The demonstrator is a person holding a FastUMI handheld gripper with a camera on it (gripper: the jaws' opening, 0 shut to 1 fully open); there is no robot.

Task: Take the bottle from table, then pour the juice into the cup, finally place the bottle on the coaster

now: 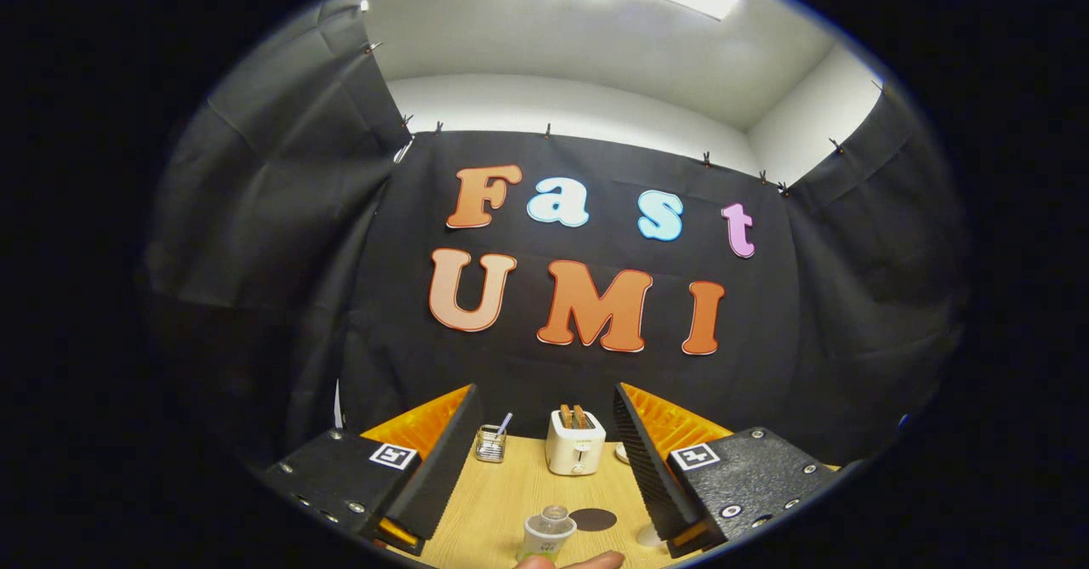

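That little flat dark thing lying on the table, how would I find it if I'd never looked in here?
Start at the light wooden table and the white toaster with bread in it at its far side. Come nearer from the toaster, between the open tongs: the dark brown round coaster lies flat there, just beside the small clear bottle. It is the only flat disc; everything near it stands upright.

Light wood-grain table [502, 501], glossy cream plastic toaster [576, 452], clear plastic bottle [547, 532], matt dark coaster [593, 519]
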